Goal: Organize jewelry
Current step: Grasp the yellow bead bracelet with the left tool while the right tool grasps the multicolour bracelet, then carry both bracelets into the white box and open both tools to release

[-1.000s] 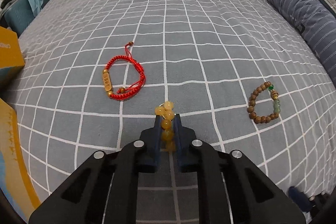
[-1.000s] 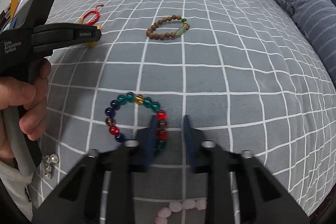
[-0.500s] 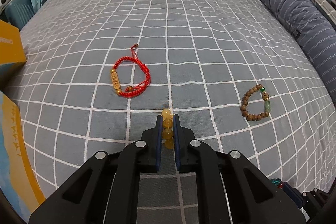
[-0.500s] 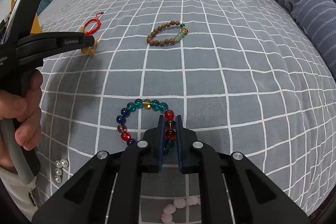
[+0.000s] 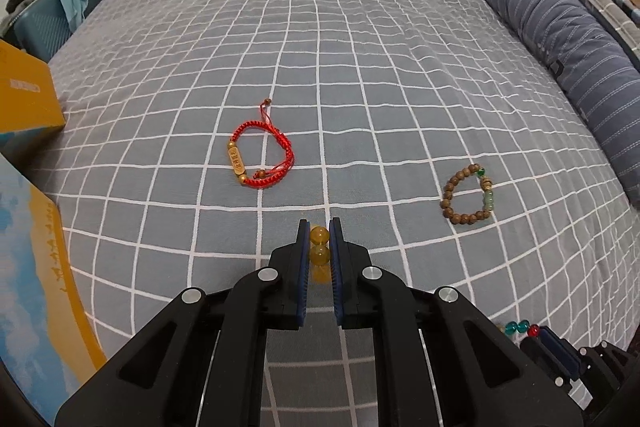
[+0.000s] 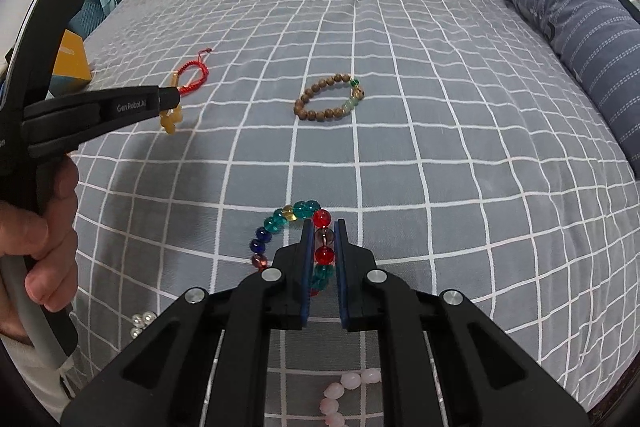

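Note:
My left gripper (image 5: 319, 227) is shut on a yellow bead bracelet (image 5: 319, 247) and holds it above the grey checked bedspread; it also shows in the right wrist view (image 6: 170, 119), hanging from the left gripper (image 6: 172, 98). My right gripper (image 6: 323, 227) is shut on a multicoloured glass bead bracelet (image 6: 280, 223), lifted off the bed. A red cord bracelet (image 5: 260, 157) and a brown wooden bead bracelet (image 5: 468, 195) lie flat on the bed ahead of the left gripper; the right wrist view shows both, the red one (image 6: 194, 71) and the brown one (image 6: 330, 99).
A pink bead bracelet (image 6: 344, 395) lies below the right gripper, and small pearl beads (image 6: 140, 321) lie at the left. A yellow box (image 5: 24, 107) and a yellow-blue box (image 5: 44, 275) stand at the left. A striped blue pillow (image 5: 568, 39) lies along the right.
Both grippers have risen and pulled back, lifting their bracelets. The right gripper closed on the multicoloured bracelet, which now hangs off the bed.

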Demonstrator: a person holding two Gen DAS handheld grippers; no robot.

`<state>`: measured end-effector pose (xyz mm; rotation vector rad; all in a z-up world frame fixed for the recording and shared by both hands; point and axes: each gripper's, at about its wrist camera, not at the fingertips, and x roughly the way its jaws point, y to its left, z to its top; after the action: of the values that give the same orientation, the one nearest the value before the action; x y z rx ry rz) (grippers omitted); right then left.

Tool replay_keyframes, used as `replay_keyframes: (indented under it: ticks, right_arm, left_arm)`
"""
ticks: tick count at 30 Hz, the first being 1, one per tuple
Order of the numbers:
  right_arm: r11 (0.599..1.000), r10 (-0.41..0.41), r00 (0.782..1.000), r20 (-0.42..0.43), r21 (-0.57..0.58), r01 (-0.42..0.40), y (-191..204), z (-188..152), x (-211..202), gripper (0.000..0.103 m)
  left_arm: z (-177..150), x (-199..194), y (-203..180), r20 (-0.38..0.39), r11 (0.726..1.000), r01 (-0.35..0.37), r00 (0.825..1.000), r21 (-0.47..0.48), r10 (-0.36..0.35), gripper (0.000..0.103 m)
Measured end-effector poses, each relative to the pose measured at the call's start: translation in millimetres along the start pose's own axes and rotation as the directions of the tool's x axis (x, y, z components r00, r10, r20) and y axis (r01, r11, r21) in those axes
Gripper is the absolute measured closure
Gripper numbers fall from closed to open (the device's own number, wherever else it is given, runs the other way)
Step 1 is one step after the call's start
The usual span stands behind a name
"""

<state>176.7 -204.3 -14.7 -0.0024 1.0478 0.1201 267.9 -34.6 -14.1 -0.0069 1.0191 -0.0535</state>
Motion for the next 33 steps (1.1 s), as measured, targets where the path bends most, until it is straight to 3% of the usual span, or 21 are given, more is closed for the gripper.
replay_keyframes:
  ticks: [20,33]
  right_arm:
    - [1.000,0.012,0.997,0.077,-0.022,-0.010,12,19,-27,0.094]
    - [0.998,0.027,0.991,0.129,-0.059,-0.019,33,39,-44,0.094]
  left_arm:
    - [-18,-48,8,0.030,1.000,0.008,1.000,-0.002,-0.008,0.094]
    - [-38,-102,41,0.075,0.999,-0.006,0.997,-0.032,0.008,0.094]
